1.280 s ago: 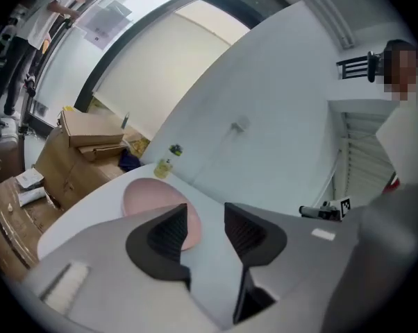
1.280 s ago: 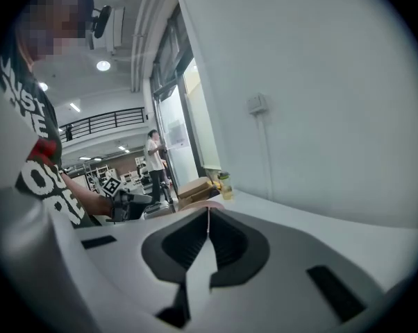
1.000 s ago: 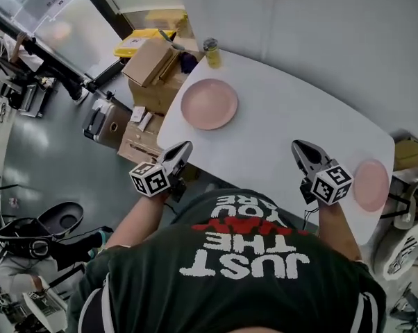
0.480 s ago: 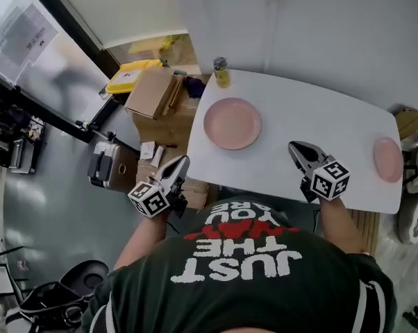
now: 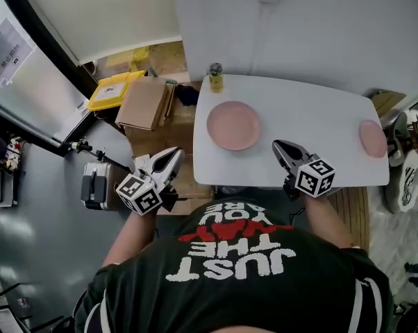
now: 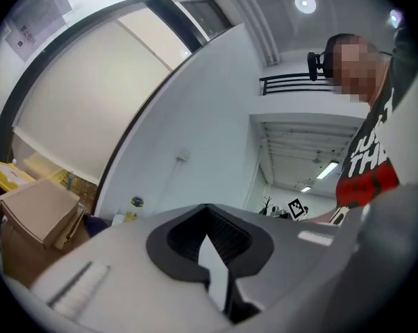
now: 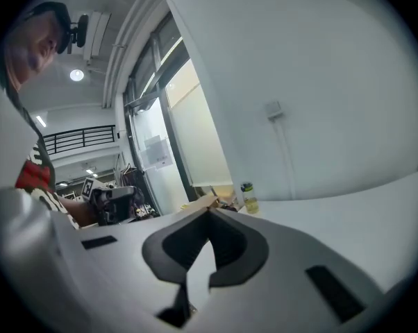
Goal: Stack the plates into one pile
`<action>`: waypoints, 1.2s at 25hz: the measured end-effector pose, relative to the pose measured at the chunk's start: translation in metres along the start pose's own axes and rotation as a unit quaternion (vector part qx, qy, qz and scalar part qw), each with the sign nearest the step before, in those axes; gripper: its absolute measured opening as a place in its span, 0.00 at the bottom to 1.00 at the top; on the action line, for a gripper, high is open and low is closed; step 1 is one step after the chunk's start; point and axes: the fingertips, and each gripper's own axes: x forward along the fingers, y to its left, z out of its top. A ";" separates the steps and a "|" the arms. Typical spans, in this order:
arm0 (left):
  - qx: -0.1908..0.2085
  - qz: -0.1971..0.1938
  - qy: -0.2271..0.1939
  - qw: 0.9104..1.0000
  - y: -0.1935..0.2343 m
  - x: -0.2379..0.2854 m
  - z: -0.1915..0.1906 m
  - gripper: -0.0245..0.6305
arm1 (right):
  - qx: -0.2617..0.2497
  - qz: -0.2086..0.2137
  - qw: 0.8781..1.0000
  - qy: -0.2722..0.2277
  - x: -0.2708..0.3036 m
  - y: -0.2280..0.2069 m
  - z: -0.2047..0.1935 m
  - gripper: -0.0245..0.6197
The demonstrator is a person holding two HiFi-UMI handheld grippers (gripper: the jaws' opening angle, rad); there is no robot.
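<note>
Two pink plates lie apart on the white table (image 5: 313, 127): a large plate (image 5: 233, 125) left of the middle and a second plate (image 5: 373, 138) at the far right edge. My left gripper (image 5: 174, 152) (image 6: 207, 207) is shut and holds nothing. It hangs off the table's front left corner, over the cardboard boxes. My right gripper (image 5: 277, 145) (image 7: 209, 211) is also shut and holds nothing. It hovers over the table's front edge, just right of the large plate. Neither gripper touches a plate, and no plate shows in either gripper view.
A small yellow bottle (image 5: 215, 78) (image 7: 248, 197) (image 6: 136, 203) stands at the table's back left corner. Cardboard boxes (image 5: 143, 104) and a yellow bin (image 5: 112, 90) sit on the floor left of the table. A white wall runs behind it.
Both grippers have slid left along the table's front. The left one has left the table's edge and hangs beyond the corner. The right one has drawn nearer the large plate.
</note>
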 end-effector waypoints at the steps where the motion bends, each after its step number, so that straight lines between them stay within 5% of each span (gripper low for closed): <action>1: 0.000 -0.002 -0.004 1.000 -0.002 0.006 0.002 0.05 | 0.000 0.001 1.000 0.000 -0.002 -0.002 0.002 0.05; 16: -0.015 0.014 0.017 1.000 -0.017 0.042 -0.019 0.05 | -0.001 0.010 1.000 -0.003 -0.023 -0.026 -0.001 0.05; 20: -0.052 0.042 0.075 0.995 0.013 0.053 -0.057 0.05 | -0.002 0.001 1.000 0.002 -0.029 -0.027 -0.004 0.05; 25: -0.186 0.105 0.174 0.961 0.088 0.096 -0.148 0.07 | -0.007 -0.019 1.000 0.010 -0.046 -0.027 -0.010 0.05; 30: -0.293 0.183 0.242 0.907 0.151 0.129 -0.234 0.28 | -0.008 -0.052 0.998 0.016 -0.073 -0.028 -0.019 0.05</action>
